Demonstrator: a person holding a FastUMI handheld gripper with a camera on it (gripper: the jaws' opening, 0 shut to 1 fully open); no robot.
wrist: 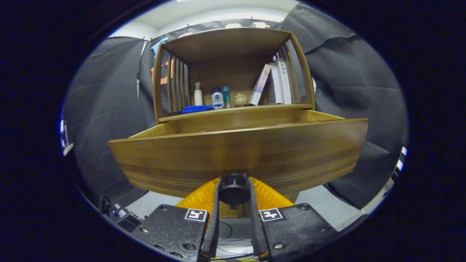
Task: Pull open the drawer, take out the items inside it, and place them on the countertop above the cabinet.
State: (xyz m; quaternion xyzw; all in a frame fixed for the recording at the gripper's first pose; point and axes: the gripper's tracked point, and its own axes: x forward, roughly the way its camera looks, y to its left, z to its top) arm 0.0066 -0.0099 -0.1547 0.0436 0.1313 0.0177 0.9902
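Hidden: drawer (238, 153) interior blocked by its own tall front panel — contents cannot be made out.
Cut off: cabinet body below the drawer is mostly covered by the drawer front and the fingers; only a small strip shows behind the knob (234, 189).
Hard to read: small pale jar (240, 99) at the back of the countertop (233, 109) is too small to identify further.
Countertop: just above the drawer; carries a blue cloth (197, 108), a pump bottle (198, 94), two small bottles (217, 99) beside it, and leaning books (275, 85) towards the slatted side.
Room: black cloth wall behind and to both sides of the drawer; pale floor below it; cables on the floor under the fingers.
Drawer: pulled out towards the camera, well clear of the cabinet face.
Gripper (234, 191): level, pointing straight at the drawer front — fingers closed in on the dark round knob, one pressing each side of it.
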